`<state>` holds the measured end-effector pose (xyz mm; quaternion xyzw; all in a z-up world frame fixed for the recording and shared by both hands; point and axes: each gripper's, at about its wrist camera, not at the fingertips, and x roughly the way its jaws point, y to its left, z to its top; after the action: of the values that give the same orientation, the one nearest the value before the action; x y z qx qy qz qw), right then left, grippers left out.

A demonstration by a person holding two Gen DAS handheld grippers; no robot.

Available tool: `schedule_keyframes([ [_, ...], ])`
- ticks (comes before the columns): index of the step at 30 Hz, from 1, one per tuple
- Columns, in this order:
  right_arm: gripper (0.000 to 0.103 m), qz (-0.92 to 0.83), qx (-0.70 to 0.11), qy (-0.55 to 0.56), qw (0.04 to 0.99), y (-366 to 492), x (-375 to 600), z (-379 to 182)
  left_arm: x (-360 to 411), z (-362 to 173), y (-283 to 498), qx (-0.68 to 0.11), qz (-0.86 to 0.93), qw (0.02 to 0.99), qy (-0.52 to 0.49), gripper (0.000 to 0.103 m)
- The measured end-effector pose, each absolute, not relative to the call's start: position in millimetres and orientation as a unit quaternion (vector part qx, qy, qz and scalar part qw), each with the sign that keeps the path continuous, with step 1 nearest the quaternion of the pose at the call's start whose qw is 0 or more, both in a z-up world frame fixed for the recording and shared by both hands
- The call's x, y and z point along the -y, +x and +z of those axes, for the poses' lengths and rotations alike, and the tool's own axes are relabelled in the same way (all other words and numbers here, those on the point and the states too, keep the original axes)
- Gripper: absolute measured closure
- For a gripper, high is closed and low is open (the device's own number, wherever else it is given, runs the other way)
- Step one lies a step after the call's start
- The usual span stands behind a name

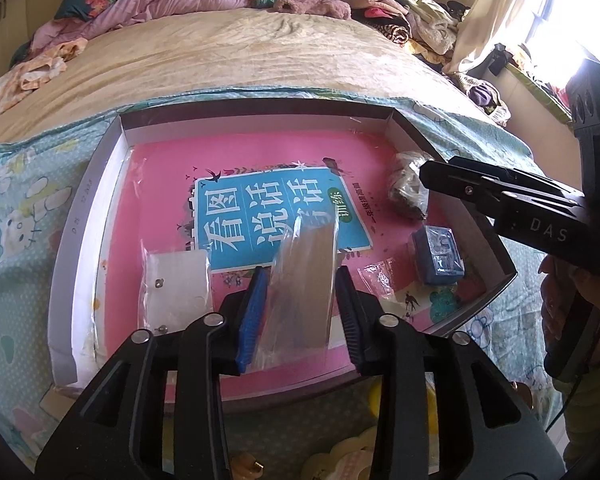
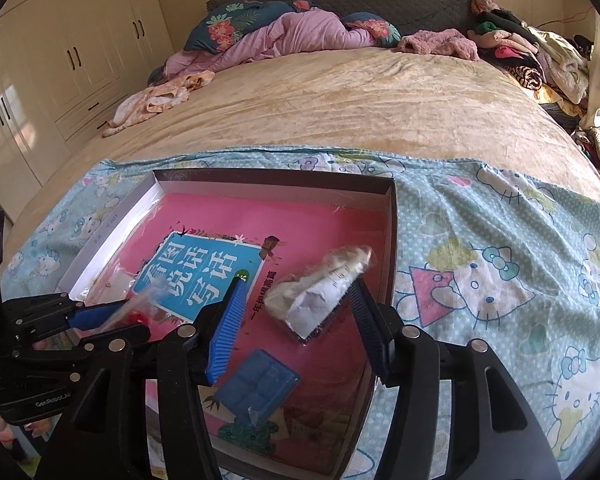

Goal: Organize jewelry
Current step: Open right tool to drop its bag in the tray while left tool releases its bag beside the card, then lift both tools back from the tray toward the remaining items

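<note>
A clear plastic packet (image 1: 300, 292) stands tilted between the fingers of the left gripper (image 1: 302, 316), over the near part of a shallow box (image 1: 88, 216). The blue pad (image 1: 254, 320) lies against the packet's left edge; the dark pad on the right sits just beside its right edge, so the jaws are narrowly parted and a firm grip cannot be confirmed. A crumpled clear bag with paper inside (image 2: 324, 292) lies between the fingers of the right gripper (image 2: 296, 324); these jaws stand moderately wide, the right finger near the bag, the blue finger apart from it. A blue compartmented case (image 2: 256, 388) rests on the box floor nearer the camera. A white card in a clear sleeve (image 1: 178, 288) lies left of the packet. A pink book cover (image 1: 160, 184) lines the box, which sits on a cartoon-print sheet (image 2: 500, 280) over a tan blanket (image 2: 360, 100).
</note>
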<state>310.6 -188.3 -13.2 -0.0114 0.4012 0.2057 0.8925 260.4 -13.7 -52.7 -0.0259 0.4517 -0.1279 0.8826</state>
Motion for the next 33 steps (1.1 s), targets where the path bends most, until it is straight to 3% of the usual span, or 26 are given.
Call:
schedule_keyframes([
  [8,0.022,0.211,-0.375,0.01,0.903,290.3,193.8,7.8,11.2,-46.4,254.6,-0.443,-0.125,0.887,-0.03,0.044],
  [18,0.011,0.217,-0.34,0.033,0.915,255.6,204.9,40.5,-14.5,-16.5,239.1,-0.408,-0.1,0.905,-0.069,0.012],
  [33,0.008,0.225,-0.3,0.037,0.926,209.6,217.7,79.9,-50.2,35.1,187.9,-0.344,-0.064,0.931,-0.108,0.01],
])
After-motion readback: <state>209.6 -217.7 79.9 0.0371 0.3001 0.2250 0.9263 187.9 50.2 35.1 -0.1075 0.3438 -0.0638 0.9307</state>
